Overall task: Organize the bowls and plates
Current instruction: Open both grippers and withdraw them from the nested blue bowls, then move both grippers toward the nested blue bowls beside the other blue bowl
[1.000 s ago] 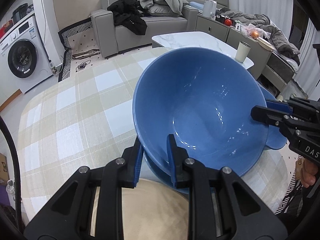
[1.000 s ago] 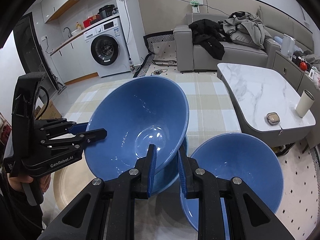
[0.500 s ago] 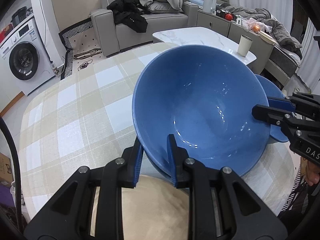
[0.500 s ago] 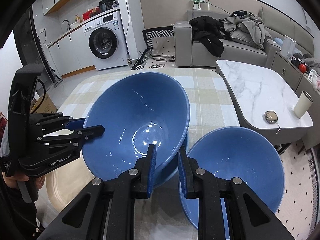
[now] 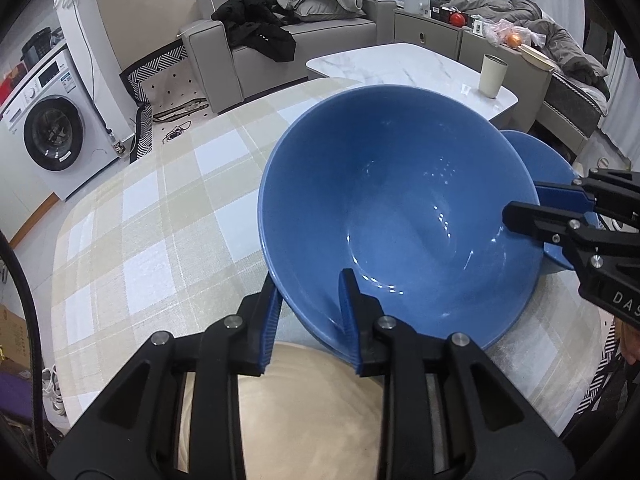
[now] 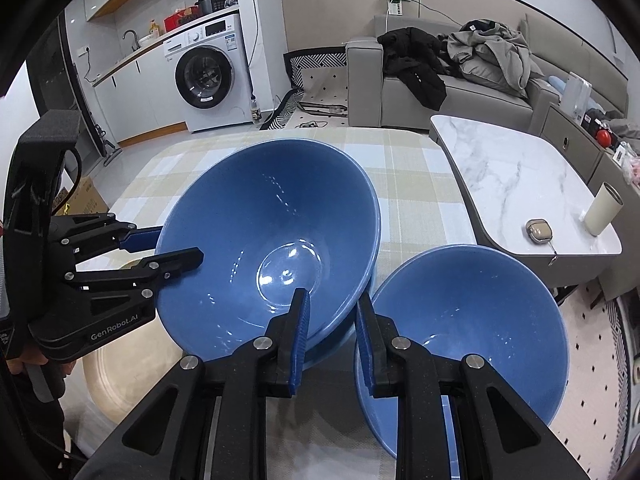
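A large blue bowl (image 5: 400, 208) (image 6: 268, 248) is held tilted over the checked table, nested over another blue bowl whose rim shows beneath it. My left gripper (image 5: 310, 312) is shut on its near rim. My right gripper (image 6: 330, 328) is shut on the opposite rim, one finger inside the bowl. A second blue bowl (image 6: 468, 324) stands to the right, also in the left wrist view (image 5: 548, 168). A beige plate (image 5: 304, 408) (image 6: 116, 364) lies under the left gripper.
The checked tablecloth (image 5: 152, 216) covers the table. A white marble coffee table (image 6: 516, 184) with a cup (image 6: 602, 214) stands to the right. A grey sofa (image 6: 440, 80) and a washing machine (image 6: 204, 76) are behind.
Both grippers keep their hold on the bowl's rim. The bowl and both grippers have shifted slightly; the table's far edge and room sit higher in view.
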The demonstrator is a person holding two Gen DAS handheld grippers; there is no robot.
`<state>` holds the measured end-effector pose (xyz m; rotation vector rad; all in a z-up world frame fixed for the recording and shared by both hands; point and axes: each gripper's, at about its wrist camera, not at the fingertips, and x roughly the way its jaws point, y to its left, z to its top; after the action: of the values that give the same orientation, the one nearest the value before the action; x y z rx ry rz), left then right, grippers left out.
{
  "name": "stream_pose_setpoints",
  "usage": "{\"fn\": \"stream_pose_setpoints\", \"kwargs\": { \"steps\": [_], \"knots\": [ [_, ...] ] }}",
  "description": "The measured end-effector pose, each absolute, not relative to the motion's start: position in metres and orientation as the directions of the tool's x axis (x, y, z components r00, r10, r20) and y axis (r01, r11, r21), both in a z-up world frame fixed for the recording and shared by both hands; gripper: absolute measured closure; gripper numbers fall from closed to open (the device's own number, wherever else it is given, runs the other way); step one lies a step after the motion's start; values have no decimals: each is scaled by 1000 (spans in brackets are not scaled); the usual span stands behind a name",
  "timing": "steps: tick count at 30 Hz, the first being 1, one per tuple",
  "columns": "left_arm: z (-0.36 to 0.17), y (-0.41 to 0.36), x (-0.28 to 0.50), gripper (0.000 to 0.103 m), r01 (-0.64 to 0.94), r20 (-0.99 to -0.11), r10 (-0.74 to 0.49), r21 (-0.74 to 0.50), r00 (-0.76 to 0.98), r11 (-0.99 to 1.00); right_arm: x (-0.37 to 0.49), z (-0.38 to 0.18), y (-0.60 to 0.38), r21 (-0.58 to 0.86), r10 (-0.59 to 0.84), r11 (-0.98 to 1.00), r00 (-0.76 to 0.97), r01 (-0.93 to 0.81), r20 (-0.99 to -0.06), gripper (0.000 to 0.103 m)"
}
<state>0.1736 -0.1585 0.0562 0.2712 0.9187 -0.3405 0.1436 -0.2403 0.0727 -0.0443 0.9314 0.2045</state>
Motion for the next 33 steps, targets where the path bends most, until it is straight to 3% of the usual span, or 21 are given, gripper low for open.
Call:
{"fn": "stream_pose_setpoints", "kwargs": {
  "steps": [18, 20, 23, 24, 25, 26, 28, 29, 30, 33],
  "knots": [
    [49, -147, 168, 68, 373, -820, -184, 39, 543, 927, 141, 70, -244, 29, 145, 979, 588, -203, -795, 73],
    [51, -143, 166, 64, 365, -814, -208, 6, 543, 931, 140, 71, -246, 27, 144, 979, 592, -201, -793, 68],
    [58, -137, 161, 39, 342, -794, -231, -31, 562, 939, 139, 77, -251, 48, 158, 980, 610, -192, -777, 53],
    [61, -136, 159, 25, 336, -787, -232, -33, 571, 941, 137, 80, -252, 53, 161, 980, 617, -190, -771, 47],
    [64, -135, 156, 20, 332, -780, -233, -34, 581, 943, 136, 83, -254, 56, 163, 981, 626, -186, -762, 41],
    [67, -135, 154, 20, 328, -774, -238, -41, 587, 944, 134, 87, -255, 54, 161, 981, 635, -184, -756, 37],
    [73, -136, 149, 17, 324, -772, -250, -60, 585, 944, 129, 93, -259, 56, 158, 983, 650, -175, -743, 16],
    [75, -136, 147, 14, 327, -766, -264, -75, 585, 942, 127, 95, -262, 54, 147, 986, 657, -160, -739, 11],
    [78, -136, 145, 4, 325, -760, -269, -81, 592, 942, 124, 97, -265, 53, 137, 988, 666, -145, -734, 6],
    [87, -140, 134, 1, 325, -736, -290, -101, 611, 940, 115, 105, -276, 69, 117, 993, 707, -97, -697, 2]
  ]
}}
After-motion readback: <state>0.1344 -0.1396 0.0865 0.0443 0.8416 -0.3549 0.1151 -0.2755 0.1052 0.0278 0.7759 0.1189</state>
